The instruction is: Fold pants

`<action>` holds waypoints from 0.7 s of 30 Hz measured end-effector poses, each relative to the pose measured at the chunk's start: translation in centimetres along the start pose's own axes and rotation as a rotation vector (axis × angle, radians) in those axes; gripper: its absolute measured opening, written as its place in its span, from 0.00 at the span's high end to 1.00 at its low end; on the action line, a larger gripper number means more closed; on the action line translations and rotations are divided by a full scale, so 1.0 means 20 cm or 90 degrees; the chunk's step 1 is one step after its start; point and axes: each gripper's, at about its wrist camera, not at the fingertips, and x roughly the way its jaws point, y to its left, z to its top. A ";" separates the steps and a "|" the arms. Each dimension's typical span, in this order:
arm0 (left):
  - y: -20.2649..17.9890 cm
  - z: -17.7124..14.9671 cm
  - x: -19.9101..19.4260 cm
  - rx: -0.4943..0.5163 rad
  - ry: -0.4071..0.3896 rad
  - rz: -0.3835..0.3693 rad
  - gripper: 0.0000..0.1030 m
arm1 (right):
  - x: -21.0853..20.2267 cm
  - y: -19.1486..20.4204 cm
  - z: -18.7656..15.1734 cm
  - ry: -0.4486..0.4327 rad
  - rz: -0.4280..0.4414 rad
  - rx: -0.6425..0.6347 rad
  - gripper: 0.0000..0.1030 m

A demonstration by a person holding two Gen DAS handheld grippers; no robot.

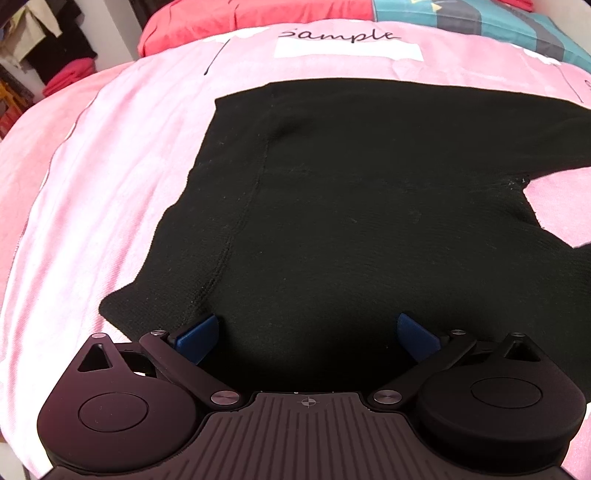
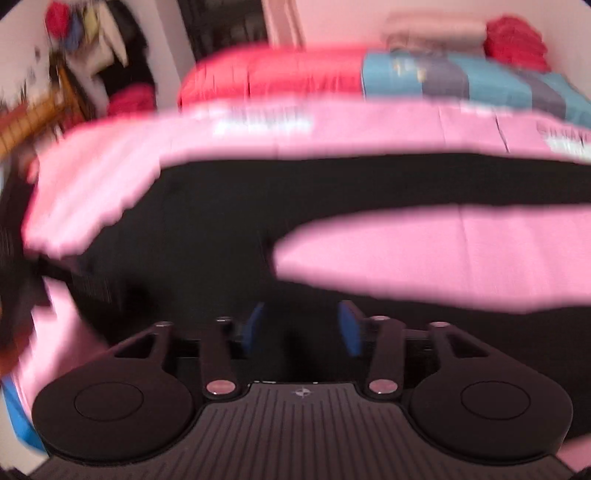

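Jaws of the left gripper (image 1: 307, 334) stand spread wide, blue pads well apart, with nothing pinched between them; they hang just over the near edge of the black pants (image 1: 351, 192), and whether the tips touch the cloth I cannot tell. Jaws of the right gripper (image 2: 302, 328) are about half open, pads apart and empty as far as the heavy blur lets one judge, with dark cloth directly beneath and ahead of them.

Ahead of the left gripper the pants spread flat on the pink bedspread (image 1: 122, 155), the waist and seat end filling the view, a seam running away from the left pad. The long axis runs off to the right of these jaws, where the two legs split. In the right wrist view that split shows as a pink wedge between the legs (image 2: 443, 254), ahead and right of the pads; one leg lies near, the other beyond.

Both grippers point steeply down at the bed. By my reading, the left is nearer the waist and the right nearer the legs, so a fold would likely bring one leg across the other.

Beyond lie a red quilt (image 1: 258, 18) and a teal blanket (image 2: 461, 79).
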 end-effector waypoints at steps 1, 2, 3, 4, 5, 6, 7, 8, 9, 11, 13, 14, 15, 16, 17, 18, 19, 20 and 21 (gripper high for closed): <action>0.00 0.00 0.00 0.000 0.002 0.000 0.00 | -0.03 -0.02 -0.04 -0.020 0.005 -0.018 0.50; 0.00 0.01 0.00 0.001 0.005 0.000 0.00 | -0.07 -0.04 -0.06 -0.029 0.007 -0.028 0.50; 0.00 0.01 0.00 0.000 0.007 0.001 0.00 | -0.09 -0.05 -0.05 -0.021 0.002 -0.025 0.50; 0.00 0.02 0.01 0.000 0.009 0.002 0.00 | -0.11 -0.08 -0.05 -0.030 -0.008 -0.010 0.49; 0.00 0.02 0.01 -0.001 0.011 0.002 0.00 | -0.13 -0.11 -0.05 -0.046 -0.025 0.010 0.43; 0.00 0.02 0.01 -0.002 0.013 0.003 0.00 | -0.14 -0.14 -0.04 -0.059 -0.046 0.025 0.40; 0.00 0.03 0.02 -0.002 0.014 0.004 0.00 | -0.14 -0.17 -0.04 -0.061 -0.060 0.037 0.39; 0.00 0.03 0.02 -0.001 0.014 0.005 0.00 | -0.12 -0.20 -0.04 -0.048 -0.065 0.048 0.39; 0.00 0.03 0.02 -0.001 0.015 0.005 0.00 | -0.10 -0.24 -0.05 -0.029 -0.061 0.056 0.40; 0.00 0.03 0.02 -0.001 0.017 0.004 0.00 | -0.12 -0.26 -0.08 -0.033 -0.048 0.036 0.42; 0.00 0.03 0.02 -0.001 0.020 0.003 0.00 | -0.15 -0.28 -0.10 -0.026 -0.050 0.028 0.42; 0.00 0.03 0.02 -0.001 0.021 0.003 0.00 | -0.17 -0.30 -0.10 -0.032 -0.050 0.037 0.44; 0.00 0.03 0.02 -0.001 0.021 0.003 0.00 | -0.21 -0.32 -0.11 -0.046 -0.057 0.052 0.44; 0.00 0.03 0.02 -0.001 0.020 0.003 0.00 | -0.23 -0.35 -0.11 -0.068 -0.073 0.070 0.44; 0.00 0.03 0.02 -0.001 0.019 0.004 0.00 | -0.25 -0.37 -0.11 -0.094 -0.095 0.087 0.40; 0.00 0.02 0.01 0.000 0.017 0.004 0.00 | -0.25 -0.39 -0.11 -0.115 -0.130 0.103 0.35; 0.00 0.02 0.01 0.000 0.017 0.004 0.00 | -0.24 -0.42 -0.10 -0.116 -0.161 0.117 0.29; 0.00 0.02 0.01 0.001 0.018 0.004 0.00 | -0.22 -0.44 -0.11 -0.094 -0.169 0.126 0.29; 0.00 0.02 0.01 0.001 0.019 0.003 0.00 | -0.17 -0.47 -0.12 -0.044 -0.158 0.126 0.28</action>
